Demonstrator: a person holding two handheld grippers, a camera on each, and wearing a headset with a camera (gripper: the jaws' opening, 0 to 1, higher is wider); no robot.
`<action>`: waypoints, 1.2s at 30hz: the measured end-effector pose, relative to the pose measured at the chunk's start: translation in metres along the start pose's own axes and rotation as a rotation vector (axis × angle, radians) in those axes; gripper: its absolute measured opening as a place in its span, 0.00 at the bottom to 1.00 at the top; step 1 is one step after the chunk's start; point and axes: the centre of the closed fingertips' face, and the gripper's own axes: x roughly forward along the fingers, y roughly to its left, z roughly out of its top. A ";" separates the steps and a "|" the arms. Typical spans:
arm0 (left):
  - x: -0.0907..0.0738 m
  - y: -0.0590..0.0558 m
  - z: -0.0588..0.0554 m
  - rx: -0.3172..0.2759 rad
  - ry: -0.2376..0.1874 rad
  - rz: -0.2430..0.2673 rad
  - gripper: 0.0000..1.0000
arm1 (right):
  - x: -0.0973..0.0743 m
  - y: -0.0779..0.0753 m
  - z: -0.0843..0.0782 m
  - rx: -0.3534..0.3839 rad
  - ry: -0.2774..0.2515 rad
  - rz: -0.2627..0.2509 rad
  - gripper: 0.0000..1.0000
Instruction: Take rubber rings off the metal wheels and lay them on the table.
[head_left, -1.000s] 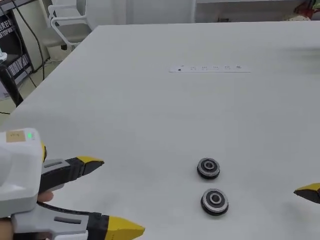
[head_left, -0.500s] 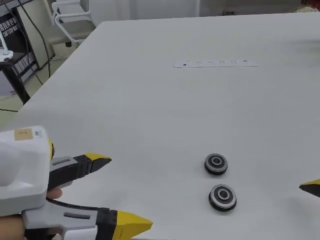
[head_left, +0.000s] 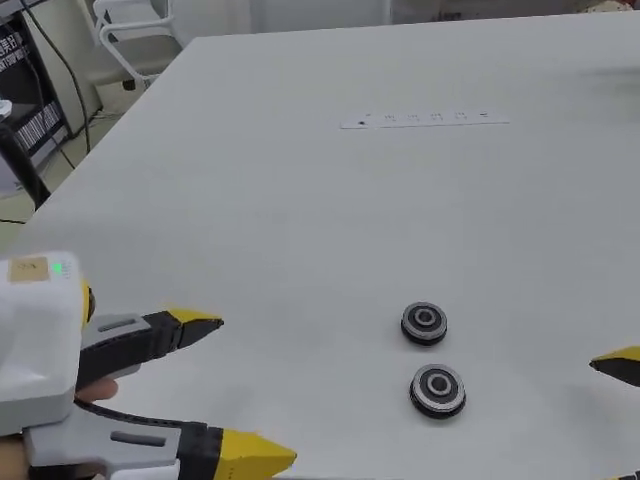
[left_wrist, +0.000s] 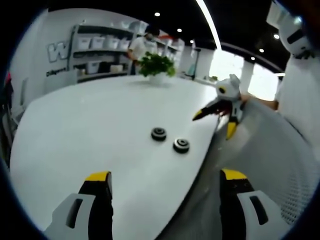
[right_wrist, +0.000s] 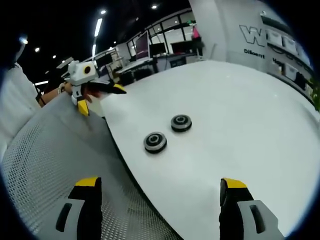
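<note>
Two wheels lie flat on the bench (head_left: 300, 200), lower centre-right of the head view: far wheel (head_left: 424, 324), near wheel (head_left: 438, 390), just beside each other, not touching. Each has a dark ring round its rim, so no ring is off or laid down yet. Lying flat with face up, the rims look open to a grab from either side.

Left gripper (head_left: 250, 390) sits at lower left of the head view, jaws spread wide, nothing between them, touching nothing, well apart from the wheels. Right gripper (right_wrist: 160, 183) has one yellow tip at the right edge of the head view. Its own view shows the jaws wide apart and empty, wheels ahead in mid-frame.

Grippers flank the wheels, probably staged so one pins a wheel while the other peels the ring.
</note>
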 end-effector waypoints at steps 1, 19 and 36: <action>0.000 0.000 0.001 0.003 0.001 0.000 0.90 | 0.000 0.000 0.000 -0.005 0.003 0.001 0.95; -0.005 -0.005 0.045 0.125 -0.025 -0.014 0.85 | 0.002 -0.001 0.019 -0.020 -0.057 0.026 0.90; 0.012 -0.015 0.097 0.212 -0.113 -0.047 0.79 | -0.006 -0.012 0.060 -0.088 -0.105 0.022 0.83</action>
